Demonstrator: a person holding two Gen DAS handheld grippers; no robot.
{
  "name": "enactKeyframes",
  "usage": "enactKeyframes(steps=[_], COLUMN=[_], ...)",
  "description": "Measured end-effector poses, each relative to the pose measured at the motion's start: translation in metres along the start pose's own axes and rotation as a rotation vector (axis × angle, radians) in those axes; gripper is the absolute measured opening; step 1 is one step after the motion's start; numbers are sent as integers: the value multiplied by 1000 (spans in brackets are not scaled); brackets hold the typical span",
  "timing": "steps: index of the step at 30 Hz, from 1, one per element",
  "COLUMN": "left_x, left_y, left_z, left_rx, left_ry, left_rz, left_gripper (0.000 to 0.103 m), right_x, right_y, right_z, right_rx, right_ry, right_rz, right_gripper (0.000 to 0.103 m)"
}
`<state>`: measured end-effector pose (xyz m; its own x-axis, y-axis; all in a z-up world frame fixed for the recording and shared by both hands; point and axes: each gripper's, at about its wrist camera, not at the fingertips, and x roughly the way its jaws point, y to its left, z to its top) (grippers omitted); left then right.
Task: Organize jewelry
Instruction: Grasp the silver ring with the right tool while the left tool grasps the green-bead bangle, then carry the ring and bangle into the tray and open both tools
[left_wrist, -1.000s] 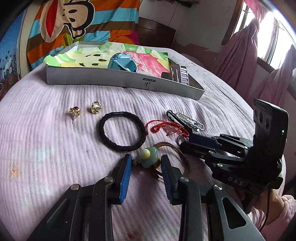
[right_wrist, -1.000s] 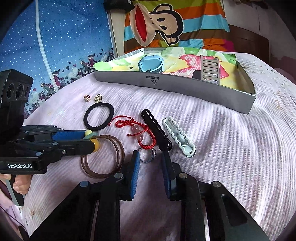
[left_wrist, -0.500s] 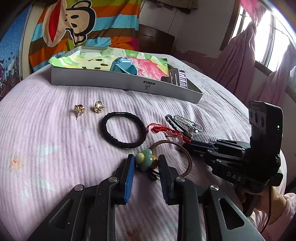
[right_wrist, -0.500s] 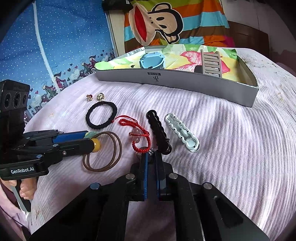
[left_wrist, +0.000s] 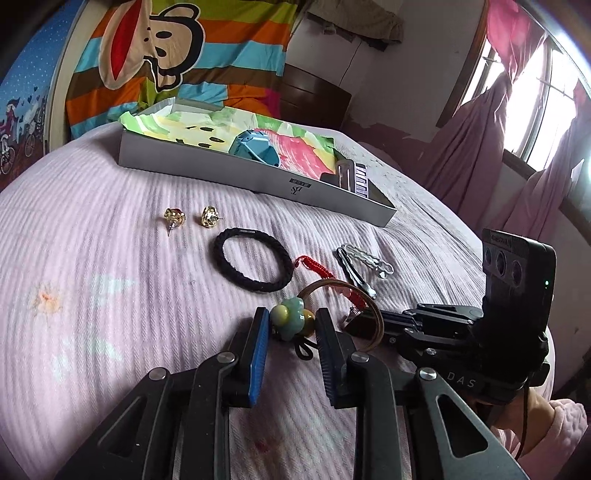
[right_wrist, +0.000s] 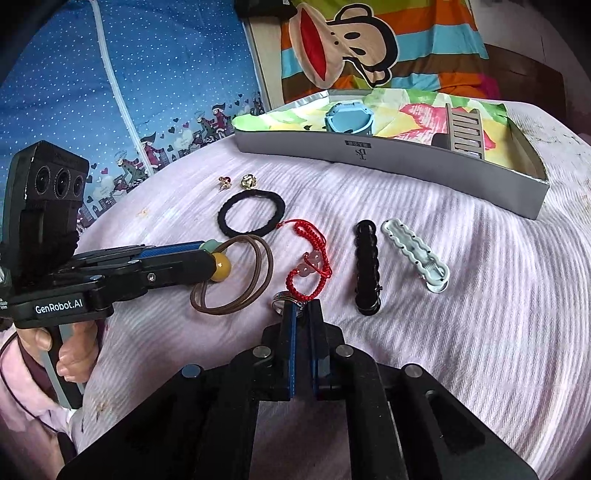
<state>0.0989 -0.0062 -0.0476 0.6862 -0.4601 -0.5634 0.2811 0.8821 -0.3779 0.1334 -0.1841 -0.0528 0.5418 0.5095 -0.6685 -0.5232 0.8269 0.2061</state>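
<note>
Left wrist view: the left claw (left_wrist: 291, 323) reaches in from the bottom centre, level over the bed (left_wrist: 92, 295), its blue pads narrowed onto the flower-bead hair tie (left_wrist: 291, 320). The right claw (left_wrist: 356, 320) enters from the lower right, held by a hand (left_wrist: 535, 406) in a pink sleeve. In the upper middle, the grey box (left_wrist: 258, 181) holds a blue watch (left_wrist: 255, 147) and a slatted clip (left_wrist: 352, 177) on colourful paper.

Right wrist view: the right claw (right_wrist: 302, 314) comes up from the bottom centre, nearly closed, pinching the silver ring (right_wrist: 282, 301) beside the red cord bracelet (right_wrist: 308, 254). The left claw (right_wrist: 207, 254) lies at middle left, gripping the bead at the brown loops. The box (right_wrist: 369, 155) sits at upper right.
</note>
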Motion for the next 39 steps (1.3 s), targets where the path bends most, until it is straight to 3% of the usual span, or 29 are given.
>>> enactKeyframes(steps=[12,26,39], left_x=[-4,-14,-3], left_y=[12,16,8], left_z=[2,25,80], left_rx=[-87,-185,-140], left_ry=[-8,-72,-165], left_rz=[-26,139,274], left_gripper=[24,24,24], right_x=[-6,-32,-45], right_y=[8,-6,-39], right_z=[1,13,53], right_rx=[-47,41,148], right_ry=[-10,-141,-333], right_rz=[53,19,-92], right_gripper=[6,6,6])
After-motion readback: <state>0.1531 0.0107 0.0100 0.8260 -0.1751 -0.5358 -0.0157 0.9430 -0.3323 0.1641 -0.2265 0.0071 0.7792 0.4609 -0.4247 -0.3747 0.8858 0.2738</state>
